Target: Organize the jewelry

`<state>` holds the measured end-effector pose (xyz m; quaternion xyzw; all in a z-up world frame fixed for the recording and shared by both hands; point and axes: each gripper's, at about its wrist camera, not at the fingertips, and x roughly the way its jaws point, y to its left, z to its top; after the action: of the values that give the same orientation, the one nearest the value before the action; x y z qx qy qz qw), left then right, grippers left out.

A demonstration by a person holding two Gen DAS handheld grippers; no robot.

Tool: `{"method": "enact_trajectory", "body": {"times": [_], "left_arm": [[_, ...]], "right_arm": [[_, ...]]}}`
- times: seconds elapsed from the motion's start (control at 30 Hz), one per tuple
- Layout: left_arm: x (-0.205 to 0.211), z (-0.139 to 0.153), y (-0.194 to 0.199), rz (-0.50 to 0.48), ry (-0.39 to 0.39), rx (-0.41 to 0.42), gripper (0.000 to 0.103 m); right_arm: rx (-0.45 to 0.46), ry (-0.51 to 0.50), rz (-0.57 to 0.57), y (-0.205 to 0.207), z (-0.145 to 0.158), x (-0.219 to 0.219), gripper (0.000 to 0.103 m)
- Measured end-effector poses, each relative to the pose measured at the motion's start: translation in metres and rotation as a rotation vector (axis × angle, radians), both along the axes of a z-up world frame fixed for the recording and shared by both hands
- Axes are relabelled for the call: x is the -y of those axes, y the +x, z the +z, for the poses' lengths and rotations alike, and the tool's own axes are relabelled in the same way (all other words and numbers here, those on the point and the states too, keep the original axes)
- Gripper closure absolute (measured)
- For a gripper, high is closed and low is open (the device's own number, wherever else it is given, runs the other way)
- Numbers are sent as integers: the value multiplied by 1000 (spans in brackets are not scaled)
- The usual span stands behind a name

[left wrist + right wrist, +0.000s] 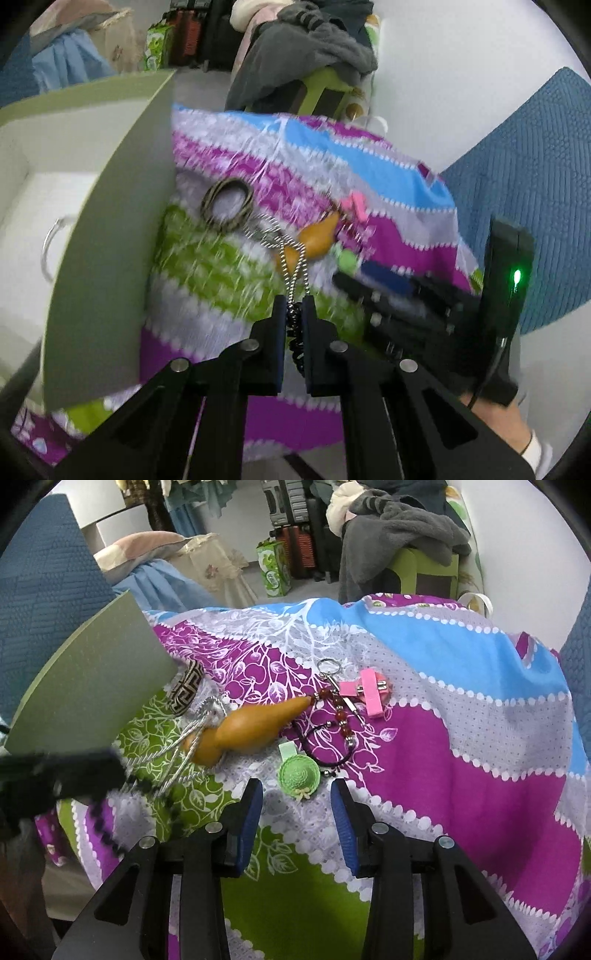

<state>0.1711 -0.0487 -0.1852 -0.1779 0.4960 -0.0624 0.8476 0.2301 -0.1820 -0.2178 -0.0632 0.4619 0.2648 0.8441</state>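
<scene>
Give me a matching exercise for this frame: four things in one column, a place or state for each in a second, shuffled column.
Things:
1. silver chain
2. green hat charm
3. right gripper
4. patterned bangle

Places or states:
A. open, holding nothing
B. lying next to the green box wall
C. pinched in the left gripper
D. on the cloth just ahead of the blue pads

Pairs: 1-C, 2-D, 3-A, 4-B

Home, probably bedroom: pillow (pixel 144 544), heaped clothes (pixel 402 520) (suitcases (pixel 295 528) behind).
</scene>
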Motion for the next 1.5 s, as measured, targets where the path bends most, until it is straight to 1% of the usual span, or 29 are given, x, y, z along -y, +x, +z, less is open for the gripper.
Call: {"method": "enact_trajectory", "body": {"times": [0.13,0.17,0.2,0.27,0.4,0.53,0.63,0.7,0.77,0.9,0.93,0.97,1.07,1.1,1.13,1.17,1.2,1.3,1.4,1.43,1.47,1.5], "left_arm": [[-8,-13,-15,1,2,-78,95],[-9,-15,-18,-1,2,-89,95],[-10,-18,-22,-5,3,-105,95],[-12,-22,-31,-9,10,-131,95],[-9,-27,-44,-35,12,-171,95],[-5,-28,-49,-50,33,-170,95],[-4,-27,-47,-58,30,-165,95],[-1,-27,-45,-64,41,-164,93],[2,-27,-41,-70,37,-163,85],[8,-20,-37,-82,38,-125,83],[9,-19,-36,-83,38,-119,80],[9,-19,-34,-83,37,-112,80],[11,-16,-25,-85,20,-78,80],[12,-15,-21,-84,29,-65,80],[14,-14,-15,-85,40,-49,80],[15,-14,-11,-87,49,-38,80],[18,-14,-5,-93,64,-31,80],[22,-18,4,-110,86,-21,80],[25,-26,11,-116,117,-38,80],[26,-28,11,-120,122,-38,82],[27,-30,11,-124,136,-40,88],[29,-32,11,-133,157,-49,92]], "right_arm": [[49,-91,39,-8,-1,-12,69],[53,-96,48,-10,-1,-13,74],[51,-94,54,-11,-1,-14,82],[46,-99,48,-13,0,-14,93],[13,-70,27,-13,1,-8,96],[-7,-32,2,-21,6,3,96],[-15,-9,-7,-28,10,8,96],[-22,-6,-11,-31,10,11,96],[-28,-6,-18,-32,9,13,96],[-35,5,-22,-33,10,16,96],[-31,8,-18,-32,10,17,96],[-21,7,-15,-32,10,16,96],[0,2,8,-26,10,10,95],[3,2,8,-24,9,9,92],[4,-1,3,-21,8,7,89],[6,-1,2,-20,8,7,78],[11,1,2,-19,9,6,75],[18,11,-9,-14,9,8,75],[13,14,-26,-8,8,10,75],[13,18,-28,-6,9,10,75],[14,21,-27,-6,9,10,75],[16,20,-27,-5,9,9,75]]}}
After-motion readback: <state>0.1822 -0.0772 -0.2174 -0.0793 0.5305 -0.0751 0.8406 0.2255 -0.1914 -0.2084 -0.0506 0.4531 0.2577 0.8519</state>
